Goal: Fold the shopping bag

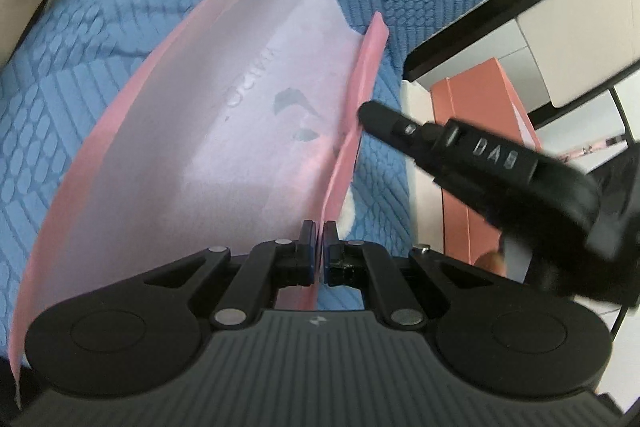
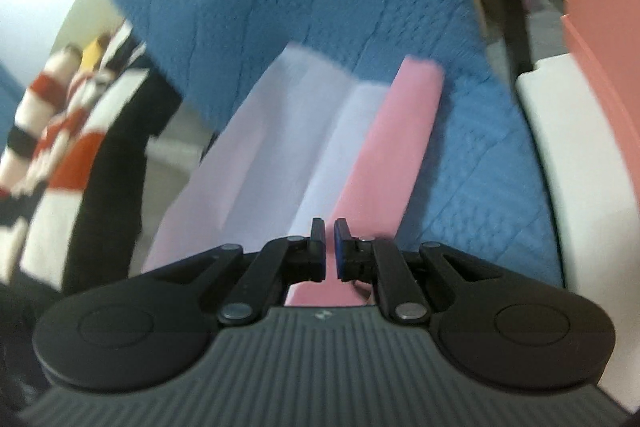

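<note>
- Two grippers are on my screens, and both have their jaws drawn nearly together on the same shopping bag.
- My left gripper pinches the bag's pink edge fold between its blue-faced pads; the fold rises thin and upright straight out of the narrow slit between them.
- From that grip the bag lifts and bows over the blue quilted cover, its pale inner face turned up at me, with faint grey print in the middle.
- My right gripper shows only a thin gap between its jaws, with pink bag material running up through it; I take it as clamped on the bag.
- On the left wrist view, the right gripper's black finger comes in from the right and meets the bag's pink edge further along.
- Beyond the cover's right edge I see a salmon-pink box beside a white unit.
- Far left on the right wrist view, striped red, white and black fabric shows, too blurred for me to identify.
</note>
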### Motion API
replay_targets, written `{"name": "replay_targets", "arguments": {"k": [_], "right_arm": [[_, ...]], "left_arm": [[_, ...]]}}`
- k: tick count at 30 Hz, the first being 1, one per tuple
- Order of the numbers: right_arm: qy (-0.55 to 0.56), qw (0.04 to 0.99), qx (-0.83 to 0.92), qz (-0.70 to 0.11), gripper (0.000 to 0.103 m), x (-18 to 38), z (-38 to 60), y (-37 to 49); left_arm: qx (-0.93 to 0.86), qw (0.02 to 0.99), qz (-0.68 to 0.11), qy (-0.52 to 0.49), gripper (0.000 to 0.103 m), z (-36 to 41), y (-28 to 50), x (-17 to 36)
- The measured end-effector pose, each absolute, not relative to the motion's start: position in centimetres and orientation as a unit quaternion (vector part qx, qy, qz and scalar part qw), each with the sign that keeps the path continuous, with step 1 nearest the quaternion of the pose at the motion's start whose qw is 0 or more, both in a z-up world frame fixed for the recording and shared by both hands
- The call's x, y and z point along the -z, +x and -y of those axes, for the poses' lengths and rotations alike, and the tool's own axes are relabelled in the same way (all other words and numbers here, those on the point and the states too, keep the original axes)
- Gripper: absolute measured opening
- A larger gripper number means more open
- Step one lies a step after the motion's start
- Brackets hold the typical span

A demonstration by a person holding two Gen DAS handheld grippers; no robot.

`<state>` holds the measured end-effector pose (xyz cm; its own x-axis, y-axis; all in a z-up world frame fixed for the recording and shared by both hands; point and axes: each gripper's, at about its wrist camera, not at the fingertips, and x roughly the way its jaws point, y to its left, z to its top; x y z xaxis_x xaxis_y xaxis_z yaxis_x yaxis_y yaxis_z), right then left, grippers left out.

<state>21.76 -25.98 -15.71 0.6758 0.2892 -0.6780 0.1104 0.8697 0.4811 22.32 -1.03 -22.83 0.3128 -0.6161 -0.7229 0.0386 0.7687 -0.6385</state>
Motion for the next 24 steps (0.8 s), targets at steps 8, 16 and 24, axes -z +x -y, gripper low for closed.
{"name": "replay_targets", "arguments": {"k": [8,16,24], "right_arm": [[0.231,0.871,-0.059,-0.430,0.008,16.7,25.3,22.9],[0.260,0.855,-0.059,-0.444,0.005,17.4,26.2,23.5],[0.264,0.852,-0.058,-0.449,0.004,17.5,26.5,24.1]], "left_arm": [[0.193,0.766,-0.546,-0.280,0.006,0.0,22.9,22.7],[0.181,0.807,-0.492,-0.274,0.006,-1.2,22.2,20.1],[0.211,0.805,-0.503,-0.233,0.006,1.1,21.6,20.9]]}}
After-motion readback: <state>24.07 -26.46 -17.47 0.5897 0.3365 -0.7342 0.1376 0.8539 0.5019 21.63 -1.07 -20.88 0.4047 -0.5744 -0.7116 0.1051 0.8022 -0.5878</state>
